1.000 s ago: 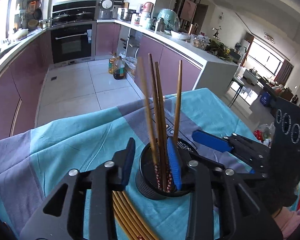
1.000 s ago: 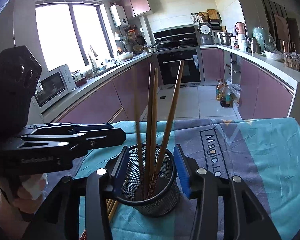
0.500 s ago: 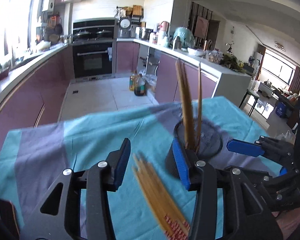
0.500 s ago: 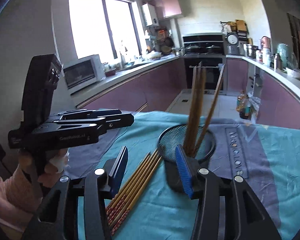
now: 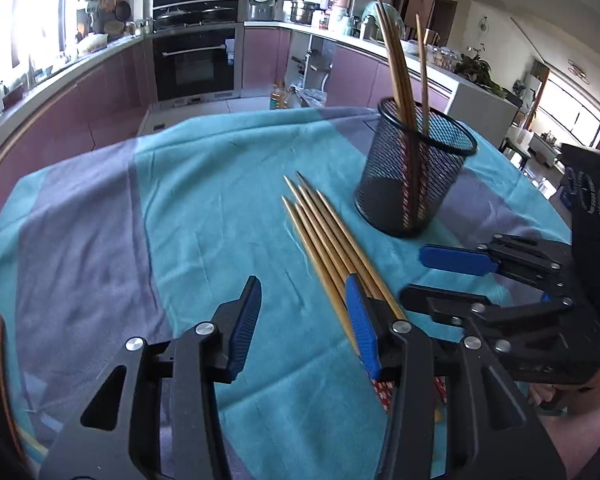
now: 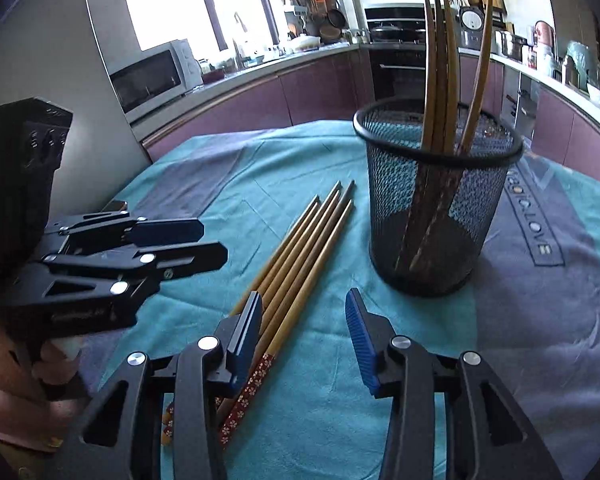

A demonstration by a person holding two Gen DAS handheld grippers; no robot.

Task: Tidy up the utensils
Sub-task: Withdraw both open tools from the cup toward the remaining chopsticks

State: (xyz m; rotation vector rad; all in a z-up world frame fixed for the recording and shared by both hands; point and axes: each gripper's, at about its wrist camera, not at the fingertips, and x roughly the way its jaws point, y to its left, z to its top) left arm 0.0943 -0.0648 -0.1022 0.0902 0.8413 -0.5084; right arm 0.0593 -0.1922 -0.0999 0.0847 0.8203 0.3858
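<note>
So there's a table with a teal and grey-purple cloth (image 5: 204, 208) on it, and a black mesh cup (image 5: 414, 172) standing upright toward the far right. A few brown chopsticks (image 6: 440, 60) stand in the cup, leaning against its rim with the tips up. Just left of the cup, a loose bundle of chopsticks (image 5: 332, 240) lies flat on the cloth, tips pointing away toward the far side and the red flower-patterned ends nearest the cameras. They sit close together, almost parallel, near the cup but not touching it.

The left gripper (image 5: 304, 320) hovers low over the near part of the cloth, its blue pads partly apart with nothing between them, just bare cloth in the gap. Its right pad sits over the near ends of the loose chopsticks in that view; can't really tell if it touches them. Those jaws widened a moment ago and then stopped.

The right gripper (image 6: 304, 328) is also about half open and holding nothing. Its jaws have just been closing a bit. One or two of the loose chopsticks run into the gap by its left pad, but the pads aren't pressing on them. The other gripper shows off to the side in each view, with a hand (image 6: 16, 392) around the left one's handle.
</note>
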